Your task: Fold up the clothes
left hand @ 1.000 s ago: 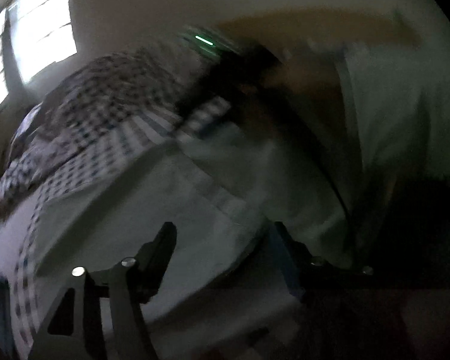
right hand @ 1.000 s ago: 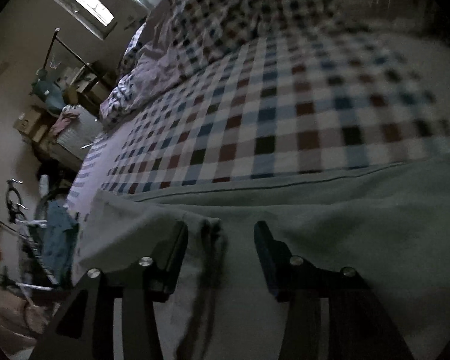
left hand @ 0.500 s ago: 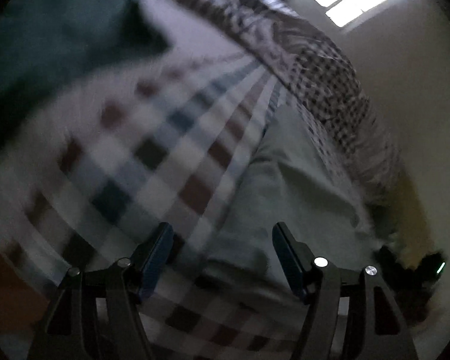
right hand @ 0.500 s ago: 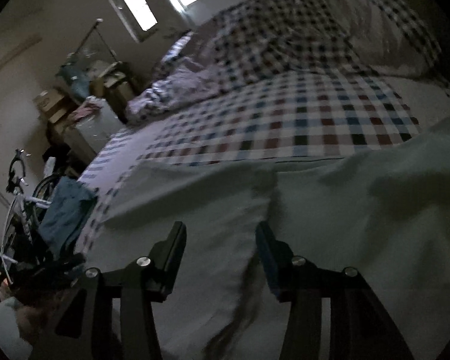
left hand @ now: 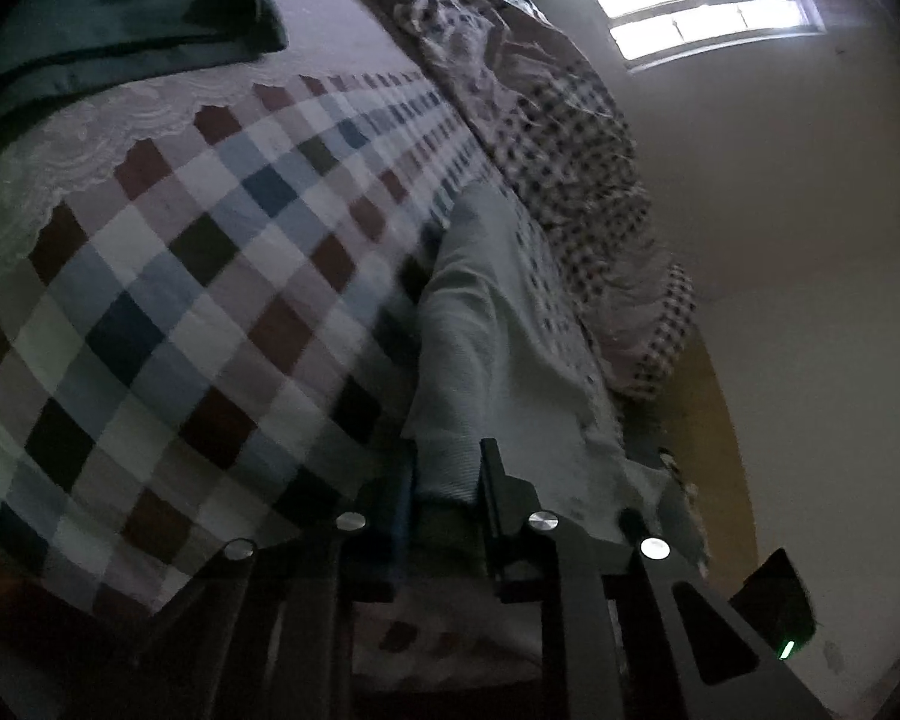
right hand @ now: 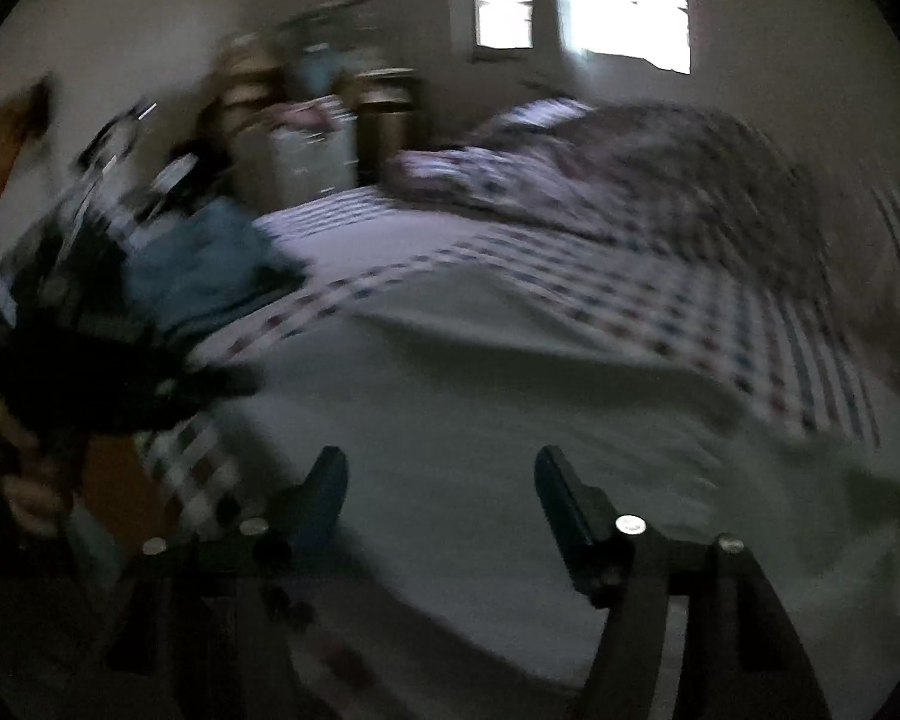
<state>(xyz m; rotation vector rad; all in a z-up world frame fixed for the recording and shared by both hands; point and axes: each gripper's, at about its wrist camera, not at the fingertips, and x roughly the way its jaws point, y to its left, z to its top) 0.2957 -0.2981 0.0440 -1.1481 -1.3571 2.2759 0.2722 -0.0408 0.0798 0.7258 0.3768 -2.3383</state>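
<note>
A pale greenish-white garment [left hand: 486,324] lies spread on the checked bedsheet [left hand: 210,276]. My left gripper [left hand: 449,474] is at its ribbed hem; the jaws are closing, and the hem sits pinched between the two fingers. In the blurred right wrist view the same garment [right hand: 510,408] fills the foreground. My right gripper [right hand: 441,480] hovers over it with its jaws opening wide and nothing between them. At the left of that view the left gripper [right hand: 108,360] shows as a dark shape, with a hand [right hand: 27,492] below it.
A folded teal cloth pile [left hand: 120,6] lies on the bed's far side [right hand: 210,276]. A crumpled checked quilt [left hand: 558,138] runs along the wall below a bright window [left hand: 708,6]. Shelves and clutter [right hand: 306,120] stand beyond the bed.
My left gripper rolled, swung to the garment's edge and closed on the hem. My right gripper let go of a cloth fold, widened and swept sideways over the garment.
</note>
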